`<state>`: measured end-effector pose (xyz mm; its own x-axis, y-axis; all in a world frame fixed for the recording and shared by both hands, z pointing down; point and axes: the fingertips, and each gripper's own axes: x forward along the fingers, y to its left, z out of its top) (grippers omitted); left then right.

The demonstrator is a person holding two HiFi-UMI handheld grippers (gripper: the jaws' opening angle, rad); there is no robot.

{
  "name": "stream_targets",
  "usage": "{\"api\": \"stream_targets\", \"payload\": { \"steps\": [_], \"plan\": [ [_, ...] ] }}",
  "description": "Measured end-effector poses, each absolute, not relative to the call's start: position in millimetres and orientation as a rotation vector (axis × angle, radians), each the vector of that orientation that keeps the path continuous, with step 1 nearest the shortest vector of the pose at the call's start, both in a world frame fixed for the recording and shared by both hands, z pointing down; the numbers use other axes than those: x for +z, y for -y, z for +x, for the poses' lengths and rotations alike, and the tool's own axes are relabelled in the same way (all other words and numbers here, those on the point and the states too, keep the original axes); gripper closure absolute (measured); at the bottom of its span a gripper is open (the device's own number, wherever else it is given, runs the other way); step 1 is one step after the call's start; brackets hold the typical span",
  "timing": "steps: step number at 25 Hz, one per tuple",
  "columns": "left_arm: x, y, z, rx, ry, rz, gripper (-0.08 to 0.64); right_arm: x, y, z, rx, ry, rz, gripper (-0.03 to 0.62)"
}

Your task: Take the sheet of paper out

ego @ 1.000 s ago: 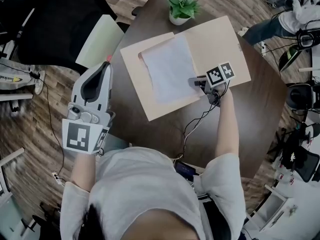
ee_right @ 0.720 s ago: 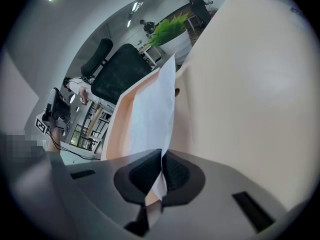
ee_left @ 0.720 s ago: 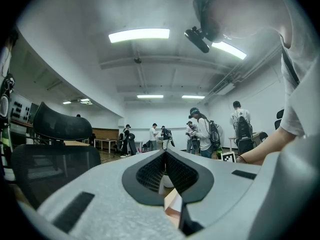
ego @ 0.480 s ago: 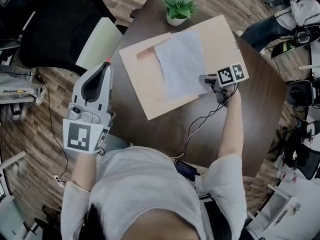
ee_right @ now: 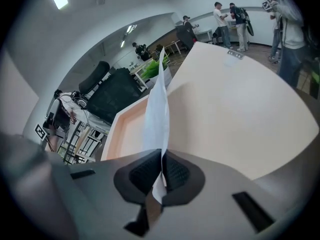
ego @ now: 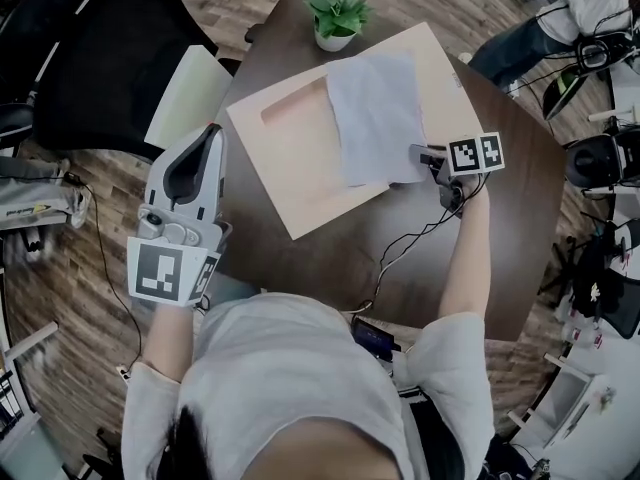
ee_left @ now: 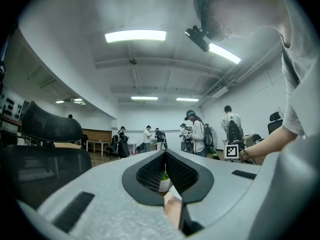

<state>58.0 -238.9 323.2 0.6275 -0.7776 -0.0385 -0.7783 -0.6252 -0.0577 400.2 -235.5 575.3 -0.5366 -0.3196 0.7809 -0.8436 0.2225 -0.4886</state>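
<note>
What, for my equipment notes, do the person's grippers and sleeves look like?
Left gripper: a bulky light-grey shell with a dark inset and a black-and-white square marker at its rear. Right gripper: darker, with a marker cube and a black cable trailing off it. Both have black ribbed pads. The person wears a light short-sleeved shirt.

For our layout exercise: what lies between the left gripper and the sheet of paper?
Head view: only the open folder's bare half and a sliver of dark table separate the left gripper from the sheet of paper.
</note>
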Motion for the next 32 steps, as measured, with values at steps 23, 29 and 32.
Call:
{"api": "stream_targets", "payload": {
  "steps": [23,29,32],
  "plan": [
    [294.4,216.0,60.7,0.105,-1.129,-2.829,0.551,470.5,194.7,372.3,0.879,2.079,1.568,0.578],
    [286.2,206.8,61.0,0.127,-1.062,-2.848,0.551,444.0,176.5,353.5,0.78,2.097,1.685,0.578],
    [283.9,201.8,60.4,0.13,-1.033,-2.856,0.551,429.5,167.2,342.9,0.728,2.101,1.744,0.578]
  ]
}}
